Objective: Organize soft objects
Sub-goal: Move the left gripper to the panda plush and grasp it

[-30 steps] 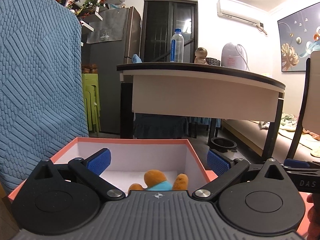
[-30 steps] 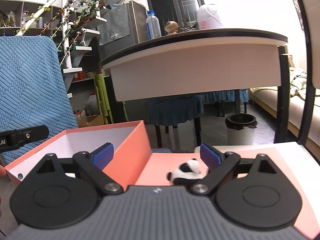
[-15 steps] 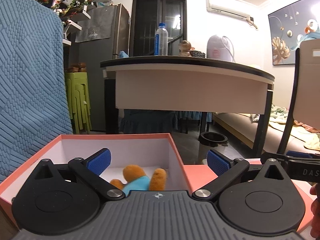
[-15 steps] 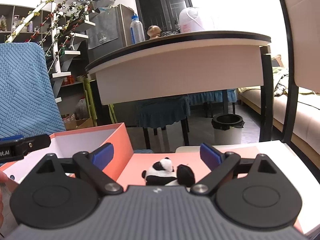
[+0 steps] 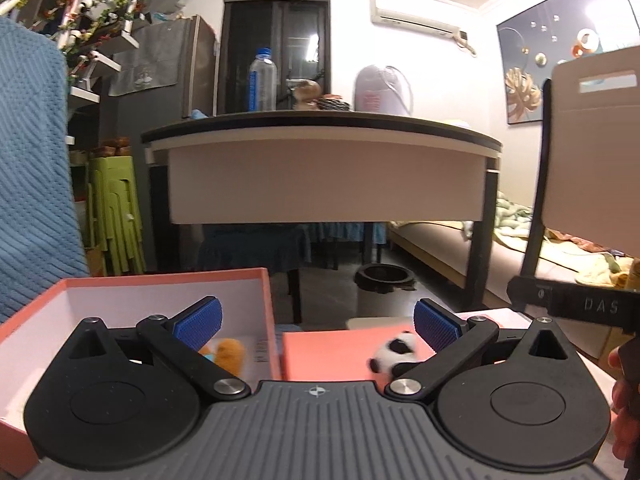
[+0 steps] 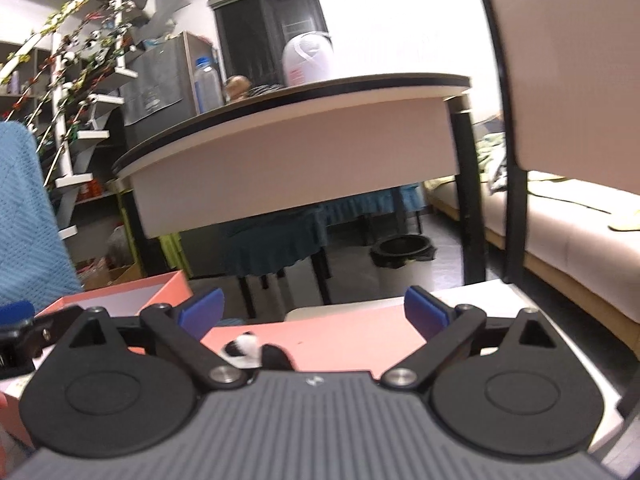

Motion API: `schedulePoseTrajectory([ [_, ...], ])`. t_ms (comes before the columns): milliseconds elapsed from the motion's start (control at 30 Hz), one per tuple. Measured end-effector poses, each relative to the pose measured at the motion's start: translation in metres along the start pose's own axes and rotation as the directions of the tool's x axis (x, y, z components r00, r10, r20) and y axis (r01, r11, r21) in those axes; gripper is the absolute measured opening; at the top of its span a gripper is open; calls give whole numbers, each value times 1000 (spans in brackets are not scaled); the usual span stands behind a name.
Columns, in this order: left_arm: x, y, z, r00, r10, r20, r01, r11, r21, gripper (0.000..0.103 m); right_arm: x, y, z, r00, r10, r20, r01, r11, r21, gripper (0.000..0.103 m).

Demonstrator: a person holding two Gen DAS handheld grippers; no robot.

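The left gripper [image 5: 316, 320] has its blue-padded fingers [image 5: 198, 318] spread wide with nothing between them. It straddles the right wall of the open coral-pink cardboard box with a white lining [image 5: 160, 280]. Inside the box lies an orange plush toy with a light-blue patch [image 5: 228, 352], mostly hidden behind the left finger linkage, so only a rounded orange part shows.

Just right of the box lies the flat coral-pink box lid [image 5: 328, 352], and on it rests a small black-and-white panda plush [image 5: 394, 354], blurred and partly covered by the right finger linkage.

In the right wrist view the right gripper [image 6: 314, 310] is likewise wide open and empty. The panda [image 6: 244, 352] sits low between its fingers, nearer the left one, with its lower half cut off by the gripper body. The lid [image 6: 340, 344] spreads beneath it, and only a corner of the box [image 6: 160, 286] shows at left. This view is motion-blurred.

The white desk [image 6: 480, 296] carrying these things is visible only at the lid's far and right edges. A hand [image 5: 626, 404] is cut off at the left view's right border.
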State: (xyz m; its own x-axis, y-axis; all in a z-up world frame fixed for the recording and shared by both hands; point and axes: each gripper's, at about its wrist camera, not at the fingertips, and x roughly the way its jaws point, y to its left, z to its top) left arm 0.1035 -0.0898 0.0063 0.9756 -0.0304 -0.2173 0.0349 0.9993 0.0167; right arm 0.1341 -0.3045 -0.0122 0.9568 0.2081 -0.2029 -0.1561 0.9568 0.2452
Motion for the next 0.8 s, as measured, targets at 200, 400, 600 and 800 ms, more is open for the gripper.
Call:
schedulePoseTrajectory([
  [200,10,-33,-11,998,-54,-13,55,998,41,103,-9,-25,3,998,-60,26,60,998,14,103],
  [400,25,-72,-28,993,-112,-29,115,985,127,103,-19,-49,6,993,-113,46,111,993,42,103],
  [600,49,-105,-45,989,-124,-75,137,971,197,103,-23,-66,5,989,-139,47,135,989,67,103],
  [800,78,-113,-54,974,-95,-208,135,973,188,103,-23,-75,2,990,-139,31,137,988,65,103],
])
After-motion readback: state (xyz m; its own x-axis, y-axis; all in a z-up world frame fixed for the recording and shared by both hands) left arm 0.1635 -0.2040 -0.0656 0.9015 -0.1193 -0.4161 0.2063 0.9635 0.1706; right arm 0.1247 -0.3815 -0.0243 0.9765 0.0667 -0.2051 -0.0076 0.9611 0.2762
